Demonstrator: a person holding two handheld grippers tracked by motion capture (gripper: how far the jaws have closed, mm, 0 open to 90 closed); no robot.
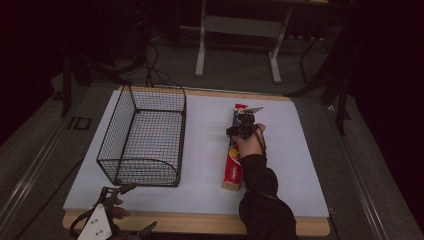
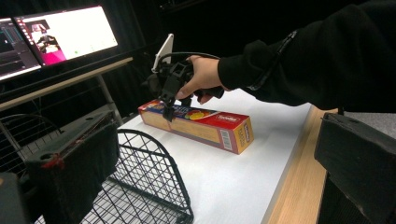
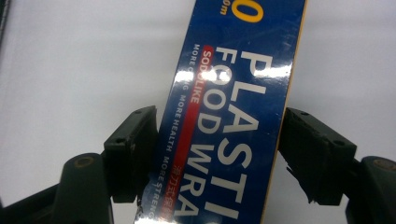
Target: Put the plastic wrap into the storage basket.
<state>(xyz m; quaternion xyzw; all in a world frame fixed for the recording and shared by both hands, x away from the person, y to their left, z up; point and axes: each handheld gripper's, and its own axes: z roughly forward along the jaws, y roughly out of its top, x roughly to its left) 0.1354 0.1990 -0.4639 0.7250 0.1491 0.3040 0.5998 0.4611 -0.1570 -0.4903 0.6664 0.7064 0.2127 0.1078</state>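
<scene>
Straddling the plastic wrap box [image 1: 233,159] w/ the right gripper [image 1: 243,127] — that is where things stand.

High view: box lies flat on the white sheet [image 1: 210,150], long axis running 12–6, well right of the wire basket [image 1: 142,137]. Right gripper sits over the box's 12 o'clock half. Left gripper [image 1: 102,220] is parked at the table's near edge, approx 7 o'clock from the basket, holding nothing.

Left gripper view: its own jaws stand far apart, nothing between them. Basket rim [image 2: 154,177] is close at 6 o'clock; box [image 2: 196,125] rests flat on the sheet, other hand's gripper [image 2: 169,100] down on its far end.

Right gripper view: box [image 3: 229,116] runs between the jaws. Left pad touches or nearly touches the box edge, right pad shows a thin gap; not clamped yet, as far as I can tell.

Judgement: grasp approx begun. Left to do: close, lift, carry to basket, prob. the goal. Basket empty so far.
</scene>
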